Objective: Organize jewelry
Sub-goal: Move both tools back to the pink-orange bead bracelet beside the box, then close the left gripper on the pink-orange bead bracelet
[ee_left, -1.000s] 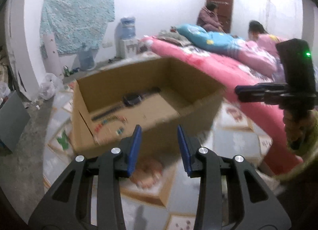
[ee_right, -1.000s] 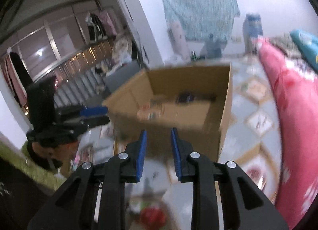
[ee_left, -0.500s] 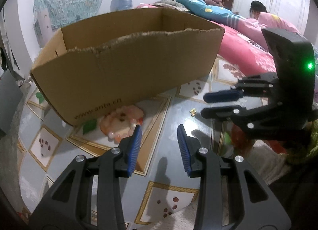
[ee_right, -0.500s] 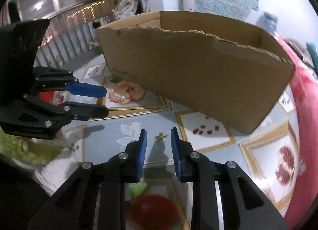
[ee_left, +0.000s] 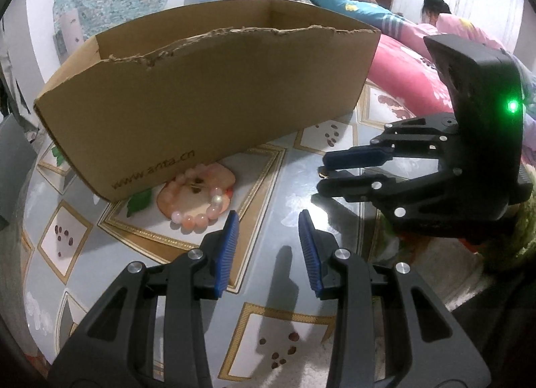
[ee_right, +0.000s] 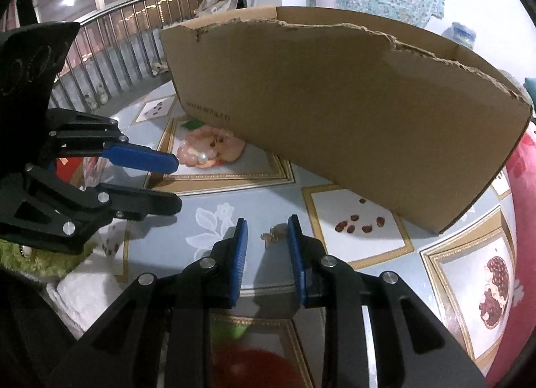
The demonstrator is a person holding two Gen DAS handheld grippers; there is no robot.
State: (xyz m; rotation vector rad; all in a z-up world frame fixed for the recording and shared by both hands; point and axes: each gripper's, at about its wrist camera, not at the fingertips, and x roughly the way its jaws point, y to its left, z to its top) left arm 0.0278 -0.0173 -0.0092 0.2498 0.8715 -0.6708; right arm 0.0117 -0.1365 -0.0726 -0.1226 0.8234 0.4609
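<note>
Both claws [ee_left: 268, 230] [ee_right: 267, 237] open, empty, over fruit-patterned floor mat [ee_left: 291, 193] beside cardboard box [ee_left: 207, 103].

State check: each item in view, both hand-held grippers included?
Left hand-held gripper: open, empty, above the mat.
Right hand-held gripper: open, empty, small gold piece lying just ahead of its tips.
Pink bead bracelet: on the mat, beside the box.
Cardboard box: upright, open top, torn rim.
</note>
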